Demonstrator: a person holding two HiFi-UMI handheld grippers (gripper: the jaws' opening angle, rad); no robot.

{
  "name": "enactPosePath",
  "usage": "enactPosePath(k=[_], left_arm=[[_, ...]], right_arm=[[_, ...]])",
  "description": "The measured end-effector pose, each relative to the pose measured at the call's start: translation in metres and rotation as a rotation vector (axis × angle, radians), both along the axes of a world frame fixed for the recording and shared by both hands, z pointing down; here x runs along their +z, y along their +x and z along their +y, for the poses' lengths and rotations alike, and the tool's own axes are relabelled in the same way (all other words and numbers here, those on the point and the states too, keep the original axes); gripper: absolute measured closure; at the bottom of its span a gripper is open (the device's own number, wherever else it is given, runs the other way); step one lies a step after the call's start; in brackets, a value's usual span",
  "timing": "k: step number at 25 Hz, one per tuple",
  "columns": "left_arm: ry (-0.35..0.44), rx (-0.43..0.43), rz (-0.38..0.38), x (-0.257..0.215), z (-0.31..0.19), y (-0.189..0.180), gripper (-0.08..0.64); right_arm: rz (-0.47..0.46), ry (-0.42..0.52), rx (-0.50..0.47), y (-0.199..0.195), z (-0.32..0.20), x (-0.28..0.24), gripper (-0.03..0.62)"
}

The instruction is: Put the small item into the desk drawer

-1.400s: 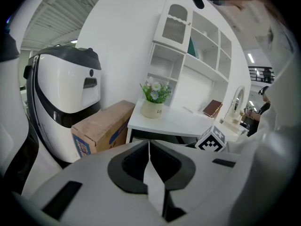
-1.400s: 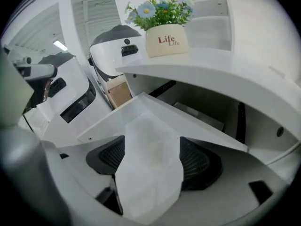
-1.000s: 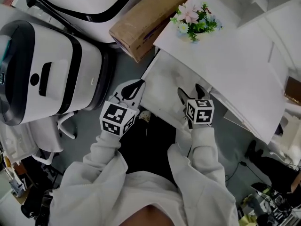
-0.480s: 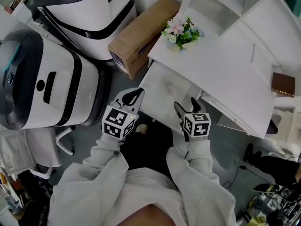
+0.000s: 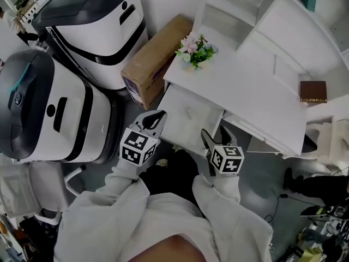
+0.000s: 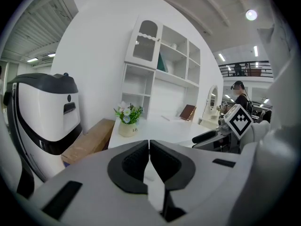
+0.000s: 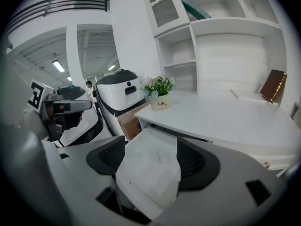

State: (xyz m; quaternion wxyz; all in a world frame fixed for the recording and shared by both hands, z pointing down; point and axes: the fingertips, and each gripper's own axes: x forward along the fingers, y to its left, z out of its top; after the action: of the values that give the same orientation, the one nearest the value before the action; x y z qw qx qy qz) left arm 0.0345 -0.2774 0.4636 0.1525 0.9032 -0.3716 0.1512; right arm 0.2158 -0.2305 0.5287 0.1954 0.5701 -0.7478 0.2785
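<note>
The white desk has its drawer pulled out toward me, and the drawer looks bare inside. A small brown item lies at the desk's far right end, also in the left gripper view and propped against the shelf in the right gripper view. My left gripper hovers at the drawer's left front corner, jaws touching and shut on nothing. My right gripper hangs open at the drawer's right front corner, and the drawer shows between its jaws.
A flower pot stands on the desk's left end. A cardboard box and two big white-and-black machines crowd the floor to the left. A white shelf unit rises behind the desk. A person stands far off.
The head view has swung so the desk sits lower and further left, and the brown item has come fully into sight. Both grippers stay by the drawer front, states unchanged.
</note>
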Motion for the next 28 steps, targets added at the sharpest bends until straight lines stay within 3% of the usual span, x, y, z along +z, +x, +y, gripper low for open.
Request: enactPosePath(k=[10,11,13,15,18,28], left_arm=[[0.116,0.1,0.055,-0.055,-0.003,0.039,0.537],[0.122,0.107,0.073,-0.061,-0.004,0.042,0.537],[0.132,0.115,0.113,-0.075,-0.004,0.048,0.537],[0.15,0.118,0.142,-0.088,-0.006,0.052,0.537],[0.17,0.124,0.168,-0.099,-0.009,0.057,0.537],[0.185,0.14,0.2,-0.102,-0.013,0.071,0.537]], right_arm=[[-0.082,0.3,0.16,0.024,0.007,-0.108,0.247],[-0.085,0.336,0.196,0.031,0.009,-0.119,0.263],[-0.08,0.405,0.275,0.047,0.015,-0.141,0.434],[-0.077,0.457,0.321,0.06,0.02,-0.157,0.469],[-0.079,0.5,0.354,0.073,0.03,-0.169,0.532],[-0.04,0.513,0.392,0.082,0.042,-0.169,0.549]])
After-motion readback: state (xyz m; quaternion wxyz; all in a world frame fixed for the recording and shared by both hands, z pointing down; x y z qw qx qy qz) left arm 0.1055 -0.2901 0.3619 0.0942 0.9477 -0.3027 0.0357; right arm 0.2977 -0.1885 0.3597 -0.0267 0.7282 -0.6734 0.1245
